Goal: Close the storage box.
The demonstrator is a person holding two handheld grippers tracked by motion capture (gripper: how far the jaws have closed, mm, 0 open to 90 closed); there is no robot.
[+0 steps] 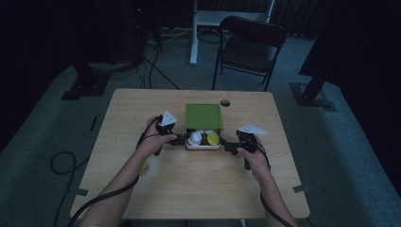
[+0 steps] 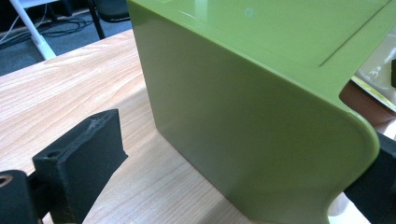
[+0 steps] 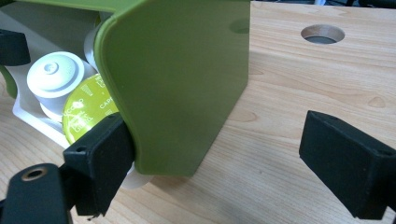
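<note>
Filling the middle of the high view is one light wooden table (image 1: pixel 189 179), with a single round cable hole (image 1: pixel 225 102) near its far edge. Behind it, in the upper part of the frame, stands one dark folding chair (image 1: pixel 250 45) on the grey floor.

At the table's centre sits one green box (image 1: pixel 204 116), an open-fronted cover over one white tray (image 1: pixel 203 146) whose front sticks out toward the bottom of the frame. Coffee capsules lie in the tray: in the right gripper view, at the upper left, one white capsule (image 3: pixel 55 74) and one yellow-green foil-topped capsule (image 3: pixel 88 112) can be counted; a brown one (image 1: pixel 202 138) shows between them from above. Others may be hidden under the cover.

Two grippers flank the box. The left gripper (image 1: pixel 176 139) sits at the box's left front corner; its jaws stand apart, one jaw clear of the green wall on the tabletop, the other at the far lower right edge beyond the corner. The right gripper (image 1: pixel 230 145) sits at the right front corner, jaws spread wide, one jaw touching the green wall's lower edge, the other well apart over bare wood. Neither is clamped on anything.
</note>
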